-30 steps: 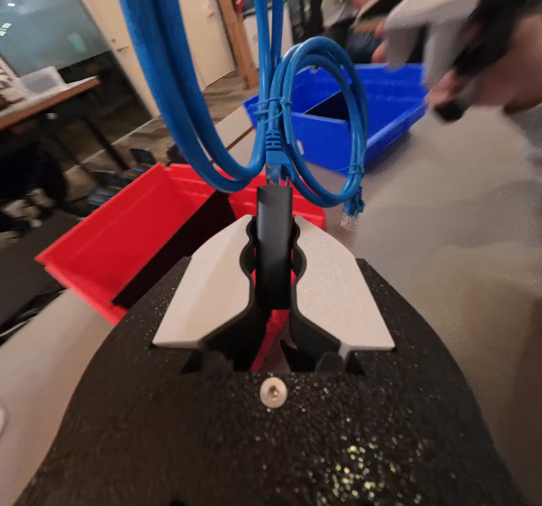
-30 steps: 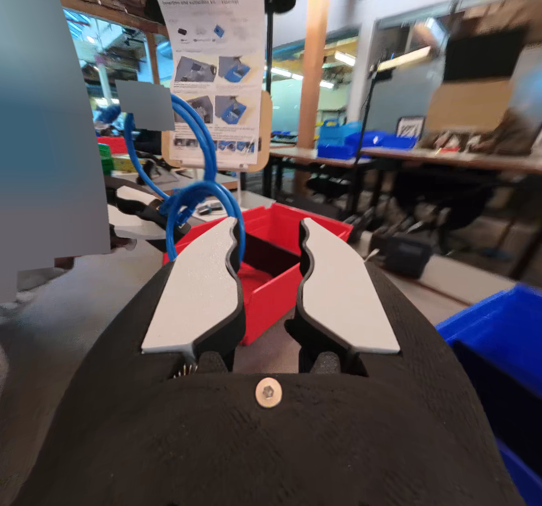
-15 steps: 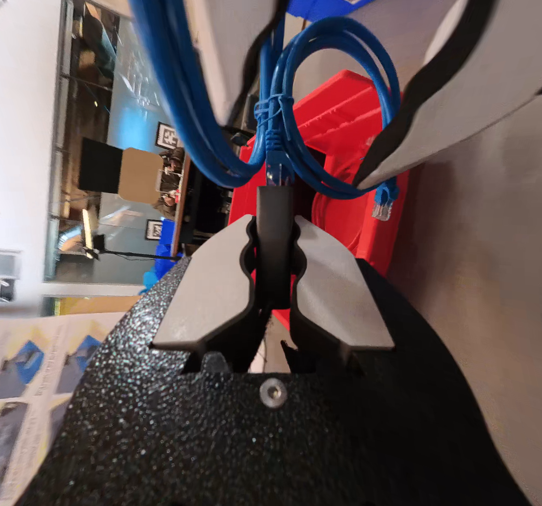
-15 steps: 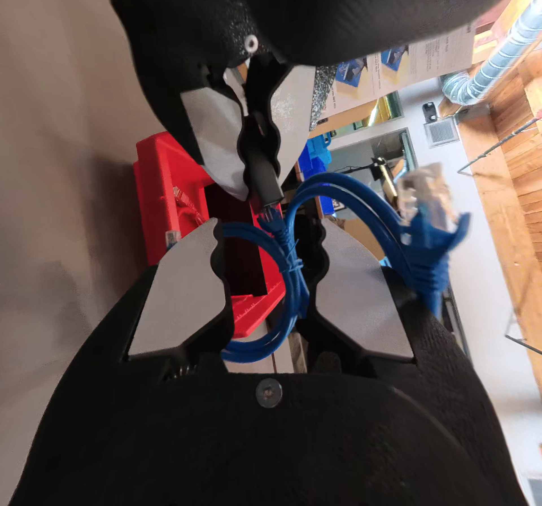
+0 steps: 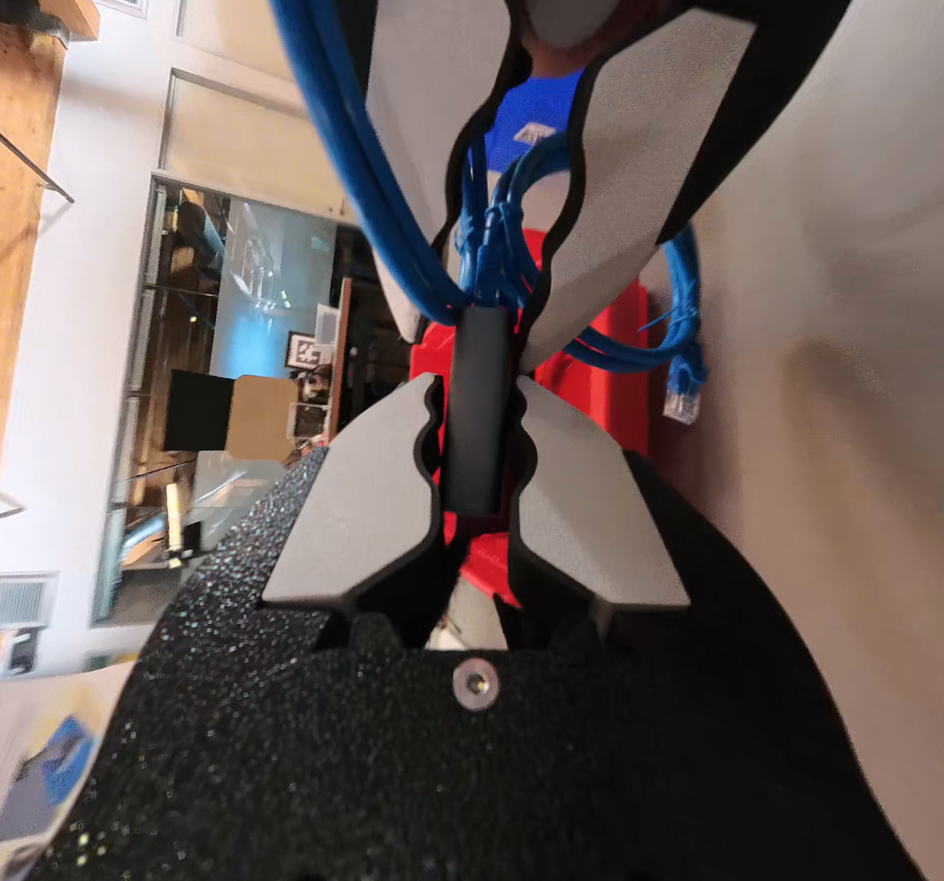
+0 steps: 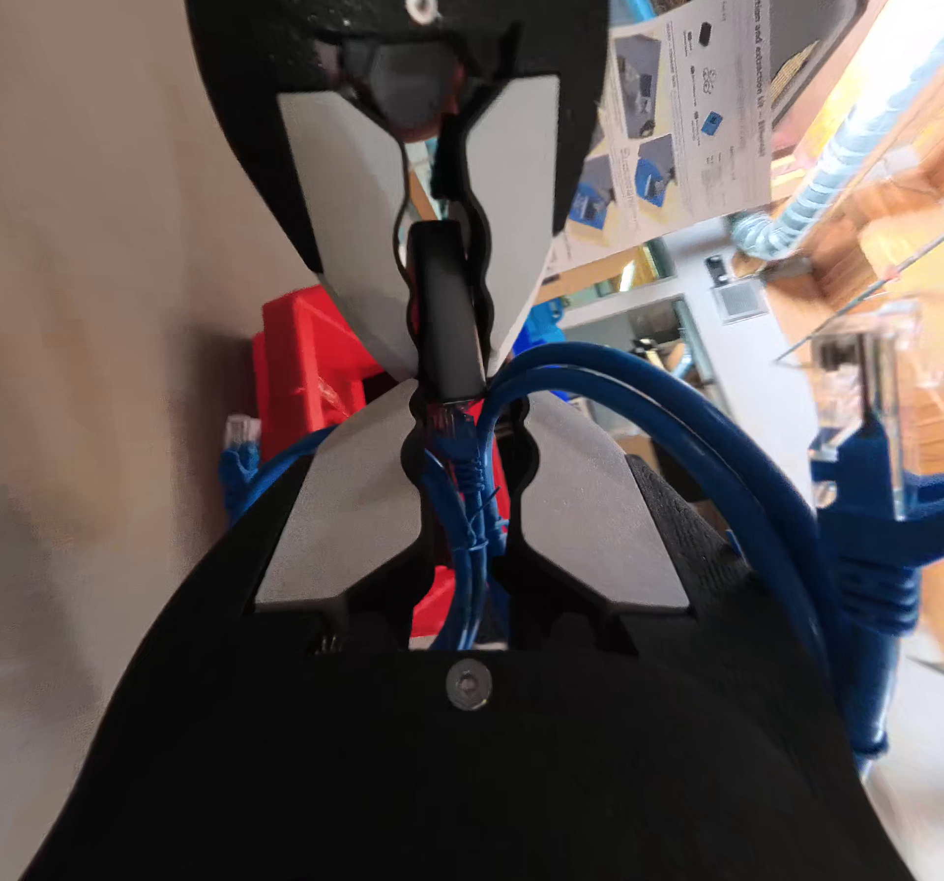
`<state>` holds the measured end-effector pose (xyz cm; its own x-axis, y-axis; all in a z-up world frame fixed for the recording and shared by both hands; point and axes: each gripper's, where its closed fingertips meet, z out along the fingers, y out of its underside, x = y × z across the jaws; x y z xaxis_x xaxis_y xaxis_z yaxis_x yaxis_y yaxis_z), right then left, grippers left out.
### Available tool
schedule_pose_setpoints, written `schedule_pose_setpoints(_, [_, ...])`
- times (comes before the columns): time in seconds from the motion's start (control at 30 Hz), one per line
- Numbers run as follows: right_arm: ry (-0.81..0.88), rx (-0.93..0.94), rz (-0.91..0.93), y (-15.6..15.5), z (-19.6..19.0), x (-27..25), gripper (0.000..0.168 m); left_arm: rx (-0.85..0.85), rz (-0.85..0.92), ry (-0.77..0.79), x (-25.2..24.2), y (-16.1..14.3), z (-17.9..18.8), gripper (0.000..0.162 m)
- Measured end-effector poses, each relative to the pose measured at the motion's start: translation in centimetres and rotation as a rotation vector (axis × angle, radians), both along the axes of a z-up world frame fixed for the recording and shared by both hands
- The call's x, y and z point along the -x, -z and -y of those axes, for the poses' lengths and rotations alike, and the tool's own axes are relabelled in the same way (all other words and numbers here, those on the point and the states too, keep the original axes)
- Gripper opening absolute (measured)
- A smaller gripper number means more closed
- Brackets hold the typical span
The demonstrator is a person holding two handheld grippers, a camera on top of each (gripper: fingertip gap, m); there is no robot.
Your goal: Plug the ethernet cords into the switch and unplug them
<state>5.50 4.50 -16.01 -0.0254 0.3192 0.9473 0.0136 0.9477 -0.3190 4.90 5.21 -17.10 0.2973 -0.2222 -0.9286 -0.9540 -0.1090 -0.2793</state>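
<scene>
Cable [image 6: 467, 468] plug sits between your right gripper's [image 6: 469, 427] jaws, blue and bundled, seated in the end of a black adapter [image 6: 447, 314]; whether those jaws pinch the plug or only flank it, you cannot tell. Your left gripper [image 5: 477, 396] has its jaws clamped on that adapter [image 5: 475, 412], so the two grippers [image 5: 516, 263] meet nose to nose, tips almost touching, both rolled sideways so the surface [image 5: 817, 447] stands like a wall on one side. Loops of the cable [image 5: 368, 182] arc out past your right gripper's body, with a free clear-tipped plug [image 6: 863, 447] close to the lens. Behind the jaws lies a red bin [image 6: 306, 345] on the surface [image 6: 102, 294], a second loose plug [image 6: 240, 442] beside it.
</scene>
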Motion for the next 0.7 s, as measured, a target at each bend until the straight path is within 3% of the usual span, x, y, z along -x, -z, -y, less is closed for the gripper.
schedule_pose_setpoints(0.23, [-0.144, 0.482, -0.066, -1.8, -0.7, -1.3, 0.028, -0.124, 0.395, 0.085, 0.0, -3.0, 1.8, 0.045])
schedule_pose_setpoints(0.43, [-0.382, 0.914, -0.148, -3.9, -0.2, -2.8, 0.028, -0.23, 0.805, 0.235, -0.5, -3.1, 2.0, 0.072])
schedule_pose_setpoints(0.53, [-0.527, 1.064, -0.131, -3.8, 0.9, -3.3, 0.028, -0.3, 1.051, 0.429, -1.6, -4.4, 2.6, 0.059])
schedule_pose_setpoints(0.63, [-0.629, 1.16, -0.088, -3.8, 1.7, -3.9, 0.027, -0.24, 1.346, 0.634, -2.3, -5.8, 3.7, 0.048])
schedule_pose_setpoints(0.7, [-0.665, 1.206, -0.062, -3.7, 1.7, -4.2, 0.028, -0.17, 1.435, 0.705, -2.9, -5.7, 4.0, 0.047])
